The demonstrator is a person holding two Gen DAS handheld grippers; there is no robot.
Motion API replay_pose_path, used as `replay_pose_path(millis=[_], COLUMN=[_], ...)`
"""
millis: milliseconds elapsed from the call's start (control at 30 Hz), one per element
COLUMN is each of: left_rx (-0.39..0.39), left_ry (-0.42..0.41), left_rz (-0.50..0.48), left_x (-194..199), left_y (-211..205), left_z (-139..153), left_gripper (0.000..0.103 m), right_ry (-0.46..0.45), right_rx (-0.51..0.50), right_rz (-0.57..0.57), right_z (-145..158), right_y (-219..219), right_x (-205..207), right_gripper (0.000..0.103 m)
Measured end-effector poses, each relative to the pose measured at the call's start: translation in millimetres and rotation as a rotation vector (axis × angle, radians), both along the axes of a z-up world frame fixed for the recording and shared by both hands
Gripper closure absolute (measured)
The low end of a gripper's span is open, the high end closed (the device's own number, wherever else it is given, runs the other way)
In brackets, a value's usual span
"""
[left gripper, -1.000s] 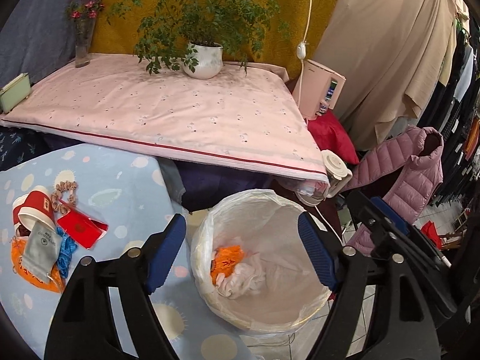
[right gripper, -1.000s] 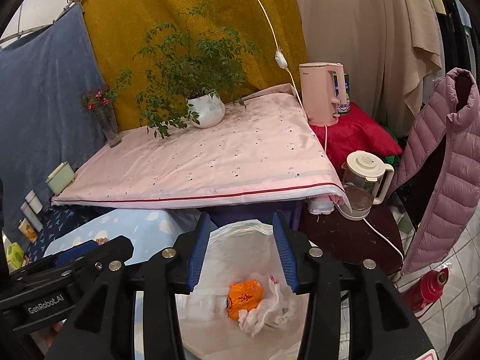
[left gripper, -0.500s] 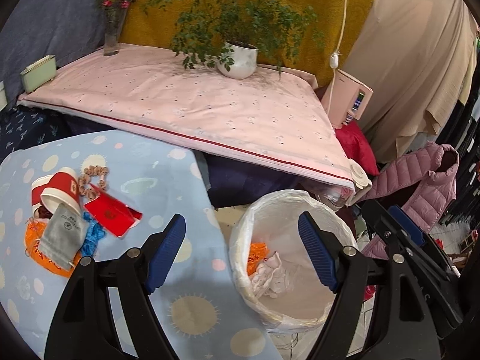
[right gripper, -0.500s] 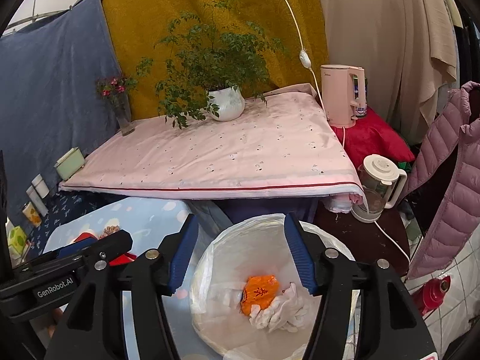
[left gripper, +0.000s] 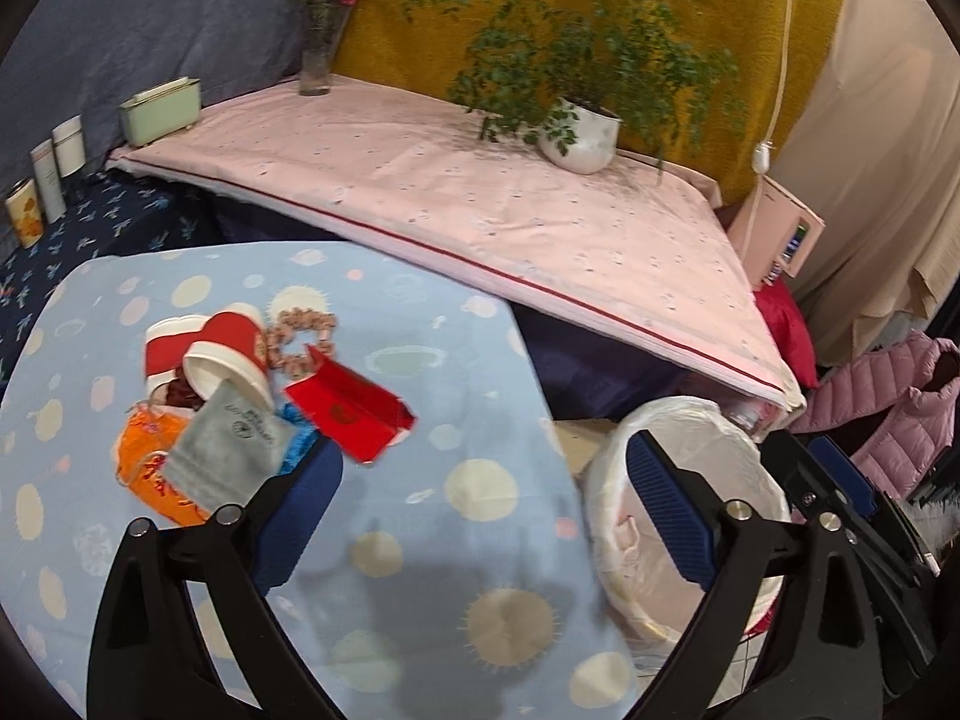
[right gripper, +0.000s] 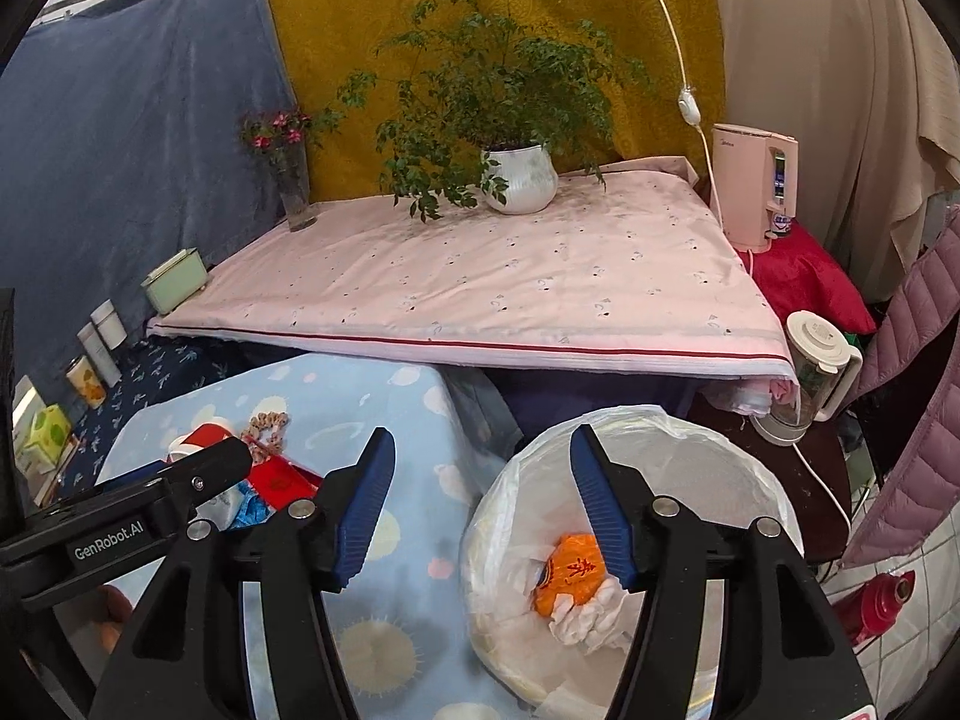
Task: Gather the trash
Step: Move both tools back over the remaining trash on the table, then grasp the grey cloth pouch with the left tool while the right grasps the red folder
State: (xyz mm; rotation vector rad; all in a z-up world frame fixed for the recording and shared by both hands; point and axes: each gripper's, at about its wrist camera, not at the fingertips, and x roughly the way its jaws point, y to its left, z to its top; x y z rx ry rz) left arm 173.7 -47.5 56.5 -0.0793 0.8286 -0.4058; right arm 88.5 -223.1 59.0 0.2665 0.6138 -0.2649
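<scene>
Here, the left gripper (left gripper: pixel 486 498) hangs above a low table covered in a pale blue cloth (left gripper: pixel 420 540), its blue-padded jaws spread wide with nothing between them. The uncollected trash lies in a heap on the cloth just beyond the left finger: two red-and-white paper cups (left gripper: pixel 225 354) on their sides, a red packet (left gripper: pixel 348 411), a grey pouch (left gripper: pixel 225 450), an orange wrapper (left gripper: pixel 150 474) and a scrap of blue foil (left gripper: pixel 297 432), with a ring of pink beads (left gripper: pixel 300 339) touching the cups. Beside the table's right edge stands a round bin lined with a white bag (right gripper: pixel 708 468). The right gripper (right gripper: pixel 480 510) hovers over the gap between table and bin, jaws likewise wide apart and holding nothing. Inside the bin, an orange wrapper with red print (right gripper: pixel 567 570) rests against a crumpled white tissue (right gripper: pixel 591 615). Behind, a potted plant (right gripper: pixel 519 177) sits on a pink-covered table (right gripper: pixel 510 288).
</scene>
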Motion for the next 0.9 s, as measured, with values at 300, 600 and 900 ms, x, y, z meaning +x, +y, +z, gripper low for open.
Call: replay_pose_path(millis=[300, 600, 900], left_rx=[0.045, 0.170, 0.243], left_ry=[0.030, -0.002, 0.019], left_rz=[0.090, 0.152, 0.097], left_x=[18, 27, 43], left_y=[53, 93, 105], left_z=[-28, -59, -97], left_gripper=[0.011, 0.010, 0.010], right_ry=[0.035, 0.075, 0.116], right_rx=[0.003, -0.008, -0.004], right_rz=[0.055, 0.125, 0.173], right_z=[-15, -34, -55], right_y=[32, 66, 89], right_x=[21, 49, 75], right_gripper=[0.040, 0.040, 0.040])
